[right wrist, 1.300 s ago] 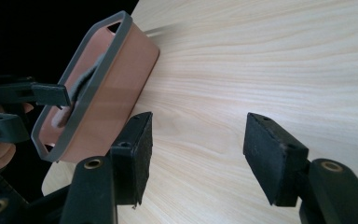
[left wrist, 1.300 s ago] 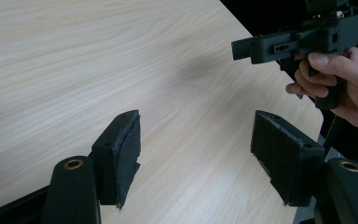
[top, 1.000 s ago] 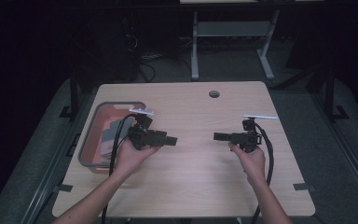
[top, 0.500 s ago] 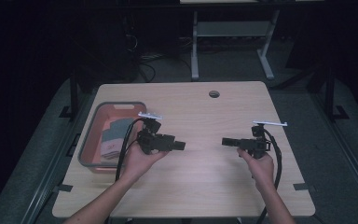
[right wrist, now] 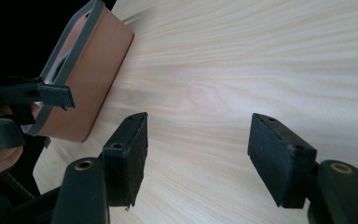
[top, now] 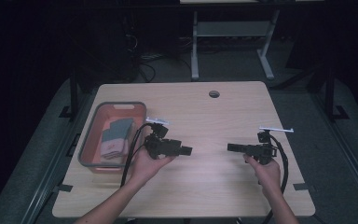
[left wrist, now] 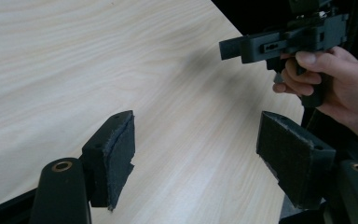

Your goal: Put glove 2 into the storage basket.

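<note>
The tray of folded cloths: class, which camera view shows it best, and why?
The high view: the tray shows whole from above, with folded cloths inside. The right gripper view gives just its orange side wall and grey rim. The left gripper view looks across bare tabletop instead.

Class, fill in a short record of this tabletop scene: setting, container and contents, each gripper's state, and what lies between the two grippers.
Setting: light wooden table with a round hole near its far edge
Container: orange bin with grey rim, at the table's left side
Contents: folded grey cloths
Left gripper: open, holding nothing, jaws just been opening, beside the bin
Right gripper: open, holding nothing, jaws just been opening
Between grippers: bare tabletop; the two point at each other
</note>
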The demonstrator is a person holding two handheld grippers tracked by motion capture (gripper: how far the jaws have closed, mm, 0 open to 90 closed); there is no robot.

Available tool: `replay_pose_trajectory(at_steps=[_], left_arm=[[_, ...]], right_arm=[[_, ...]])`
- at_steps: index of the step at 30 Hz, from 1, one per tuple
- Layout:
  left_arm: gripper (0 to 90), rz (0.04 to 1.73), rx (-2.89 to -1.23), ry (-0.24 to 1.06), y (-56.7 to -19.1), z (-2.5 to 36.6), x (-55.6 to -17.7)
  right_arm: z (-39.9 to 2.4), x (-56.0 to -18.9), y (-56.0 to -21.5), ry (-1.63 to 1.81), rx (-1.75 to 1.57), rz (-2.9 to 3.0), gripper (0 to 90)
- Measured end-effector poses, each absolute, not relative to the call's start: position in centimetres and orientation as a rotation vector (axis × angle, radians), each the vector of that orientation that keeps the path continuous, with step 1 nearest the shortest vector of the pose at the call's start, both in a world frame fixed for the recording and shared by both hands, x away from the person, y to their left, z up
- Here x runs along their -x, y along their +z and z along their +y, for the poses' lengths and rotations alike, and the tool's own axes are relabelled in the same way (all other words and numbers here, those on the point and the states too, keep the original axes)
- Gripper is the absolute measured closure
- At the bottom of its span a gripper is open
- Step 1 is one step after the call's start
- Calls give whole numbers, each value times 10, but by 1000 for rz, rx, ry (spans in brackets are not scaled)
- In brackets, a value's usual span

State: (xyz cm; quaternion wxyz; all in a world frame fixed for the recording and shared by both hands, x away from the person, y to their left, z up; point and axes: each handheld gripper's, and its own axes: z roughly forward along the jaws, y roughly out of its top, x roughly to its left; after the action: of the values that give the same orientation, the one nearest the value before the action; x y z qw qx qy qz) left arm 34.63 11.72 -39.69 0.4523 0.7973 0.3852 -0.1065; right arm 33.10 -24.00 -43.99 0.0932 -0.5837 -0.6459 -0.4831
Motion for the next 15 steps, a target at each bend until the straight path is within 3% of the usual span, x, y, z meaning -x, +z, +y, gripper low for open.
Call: replay_pose_trajectory(at_steps=[15], left_arm=[[271, 921, -1967, -301, -417, 102, -335]], right_arm=[[-255, -312, -452, -1452, 1727, -1920, 358]])
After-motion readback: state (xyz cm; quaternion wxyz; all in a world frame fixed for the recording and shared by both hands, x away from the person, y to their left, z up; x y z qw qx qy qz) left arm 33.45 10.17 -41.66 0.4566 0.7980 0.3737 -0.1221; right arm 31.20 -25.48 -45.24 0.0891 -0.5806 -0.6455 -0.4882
